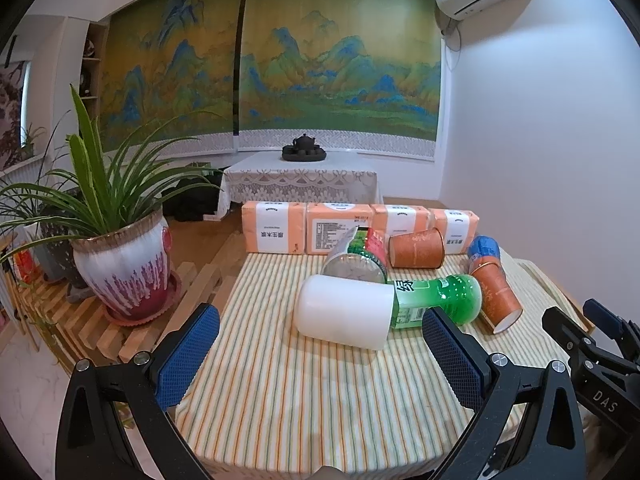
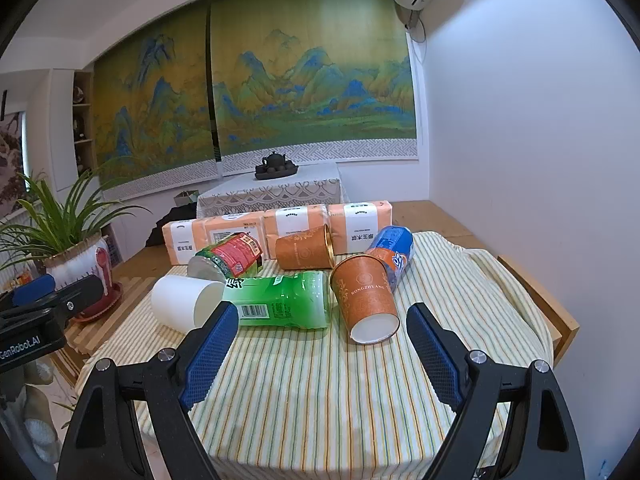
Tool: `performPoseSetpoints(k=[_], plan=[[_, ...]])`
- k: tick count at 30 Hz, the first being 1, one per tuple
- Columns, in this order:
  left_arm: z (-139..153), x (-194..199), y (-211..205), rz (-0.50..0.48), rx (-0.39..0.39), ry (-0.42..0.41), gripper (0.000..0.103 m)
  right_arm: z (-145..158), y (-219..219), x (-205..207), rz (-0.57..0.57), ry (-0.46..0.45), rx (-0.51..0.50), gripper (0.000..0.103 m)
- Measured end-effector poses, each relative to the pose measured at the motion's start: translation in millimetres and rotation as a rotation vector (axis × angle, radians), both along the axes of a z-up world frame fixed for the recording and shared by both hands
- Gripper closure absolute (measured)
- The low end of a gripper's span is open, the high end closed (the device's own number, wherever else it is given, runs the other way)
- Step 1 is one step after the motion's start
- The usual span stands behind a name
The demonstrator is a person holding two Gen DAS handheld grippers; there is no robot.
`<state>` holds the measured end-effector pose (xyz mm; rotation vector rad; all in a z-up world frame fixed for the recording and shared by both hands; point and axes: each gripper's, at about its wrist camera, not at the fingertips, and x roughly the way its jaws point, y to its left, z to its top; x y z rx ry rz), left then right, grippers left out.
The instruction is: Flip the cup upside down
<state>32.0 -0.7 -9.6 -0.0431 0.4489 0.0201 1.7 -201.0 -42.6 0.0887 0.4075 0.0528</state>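
A white cup point(image 1: 344, 311) lies on its side on the striped tablecloth point(image 1: 304, 396), just ahead of my left gripper point(image 1: 320, 354), which is open and empty. The white cup point(image 2: 186, 307) also shows in the right wrist view. An orange paper cup point(image 2: 366, 298) lies on its side ahead of my right gripper point(image 2: 320, 346), which is open and empty; it also shows in the left wrist view point(image 1: 498, 296). A second orange cup point(image 2: 304, 252) lies on its side further back, also seen in the left view point(image 1: 417, 248).
A green bottle point(image 2: 280, 300) lies between the cups, with a red-labelled bottle point(image 2: 230, 258) and a blue-labelled one point(image 2: 394, 250) behind. Orange tissue packs point(image 1: 340, 228) line the back edge. A potted plant point(image 1: 124, 264) stands at the left on wooden slats. A white wall is at the right.
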Motion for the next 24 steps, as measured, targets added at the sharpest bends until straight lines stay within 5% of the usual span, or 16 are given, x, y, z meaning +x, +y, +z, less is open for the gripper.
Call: performPoseSetpoints(k=[12,24], plan=[[-4,24,4,-0.017,-0.003,0.041,0.0,-6,-4,9,-0.01,0.024,0.005,0.02],[-10,88,34,-0.086,-0.015,0.196,0.0,-15,-14,15,-0.02,0.055,0.02,0.02]])
